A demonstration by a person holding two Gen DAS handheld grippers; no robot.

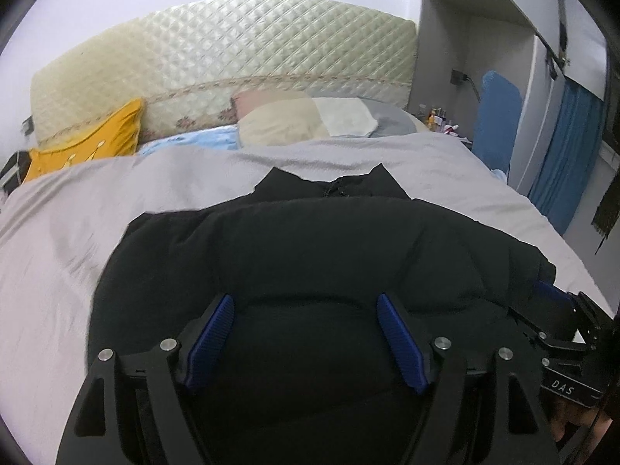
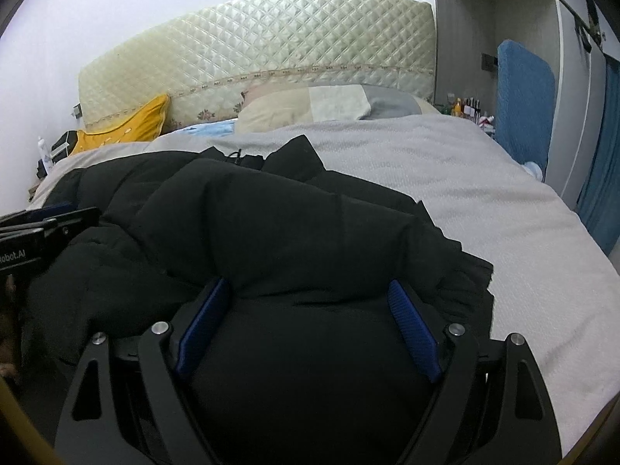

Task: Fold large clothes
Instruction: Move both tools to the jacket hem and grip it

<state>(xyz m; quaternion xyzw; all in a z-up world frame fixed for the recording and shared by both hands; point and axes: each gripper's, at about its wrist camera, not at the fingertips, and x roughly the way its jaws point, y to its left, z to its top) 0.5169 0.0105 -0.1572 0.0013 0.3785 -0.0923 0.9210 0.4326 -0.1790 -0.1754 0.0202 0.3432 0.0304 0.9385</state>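
A black puffer jacket (image 1: 310,248) lies on the grey bedspread (image 1: 77,209), its collar and zip pointing toward the pillows. It also fills the middle of the right wrist view (image 2: 271,224), where a folded part lies bunched on top. My left gripper (image 1: 306,310) is open, its blue pads (image 1: 211,333) spread wide just above the jacket's near part. My right gripper (image 2: 310,298) is open too, its blue pads (image 2: 412,329) straddling the jacket's near edge. Each gripper shows at the side of the other's view: the right (image 1: 558,325), the left (image 2: 35,232).
A quilted cream headboard (image 1: 232,46) stands at the back with a yellow cushion (image 1: 100,135) and beige pillows (image 1: 294,120). A blue padded board (image 1: 496,124) and a nightstand with bottles (image 1: 436,118) sit at the right. The bedspread (image 2: 484,201) stretches to the right of the jacket.
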